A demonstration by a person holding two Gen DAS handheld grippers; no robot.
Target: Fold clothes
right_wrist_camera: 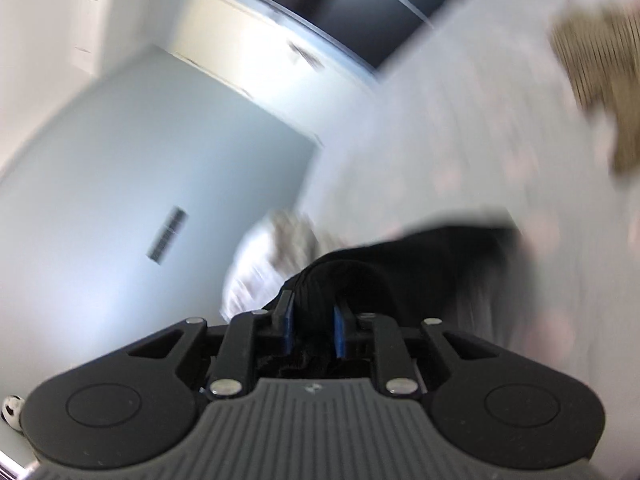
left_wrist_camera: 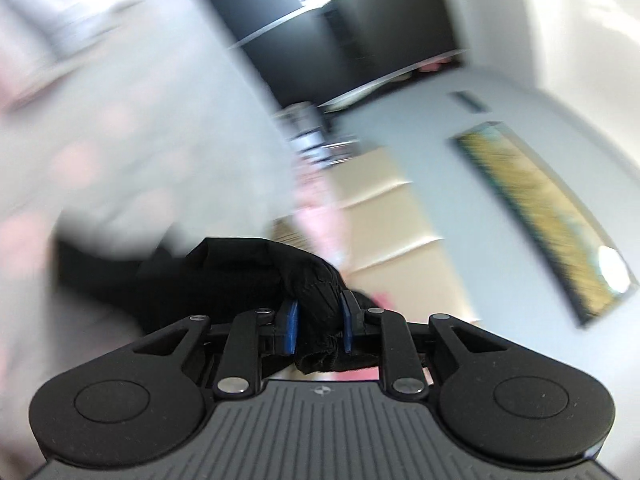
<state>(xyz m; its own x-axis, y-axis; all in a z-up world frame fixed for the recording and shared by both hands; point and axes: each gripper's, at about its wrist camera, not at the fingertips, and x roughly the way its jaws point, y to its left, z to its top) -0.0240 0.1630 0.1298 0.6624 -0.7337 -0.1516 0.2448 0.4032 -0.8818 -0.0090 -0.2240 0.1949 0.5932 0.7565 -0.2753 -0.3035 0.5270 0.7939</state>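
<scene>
We see a pale sheet with pink dots [left_wrist_camera: 132, 128], blurred, filling the left of the left view and the right of the right view. On it lies a black garment [left_wrist_camera: 256, 268], stretched between us. Our left hand-held gripper [left_wrist_camera: 319, 322] clamps one bunched end, our right hand-held gripper [right_wrist_camera: 314, 326] the other.

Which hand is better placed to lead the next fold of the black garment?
Neither clearly: the left gripper and right gripper each pinch bunched black garment. Motion blur hides how it lies.
</scene>
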